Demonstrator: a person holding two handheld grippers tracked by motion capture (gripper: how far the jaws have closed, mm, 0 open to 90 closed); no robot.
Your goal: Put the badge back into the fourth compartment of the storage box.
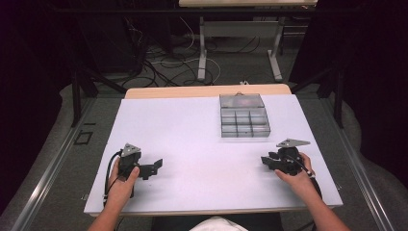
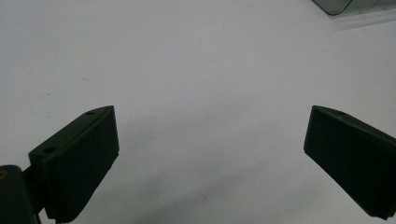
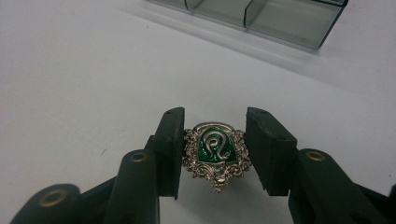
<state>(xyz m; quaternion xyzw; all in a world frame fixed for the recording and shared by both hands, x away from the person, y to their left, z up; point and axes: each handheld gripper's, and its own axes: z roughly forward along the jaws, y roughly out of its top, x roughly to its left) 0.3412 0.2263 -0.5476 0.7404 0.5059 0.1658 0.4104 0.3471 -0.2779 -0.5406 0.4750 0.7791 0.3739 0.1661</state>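
A silver crest-shaped badge (image 3: 215, 151) with a green enamel centre and a serpent sits between the two black jaws of my right gripper (image 3: 214, 149), which is shut on its ornate sides just above the white table. In the high view the right gripper (image 1: 267, 161) rests near the table's right front, held by a hand. My left gripper (image 1: 156, 166) lies at the left front, and in its own view the left gripper (image 2: 210, 140) stands wide open over bare white surface. A clear compartment box (image 1: 243, 116) sits at the back centre-right.
The white tabletop (image 1: 192, 139) reaches a wooden strip at its far edge. The clear box's corner (image 2: 332, 5) shows far ahead of the left gripper, and its front wall (image 3: 261, 16) stands ahead of the right one. Cables and table legs lie on the floor beyond.
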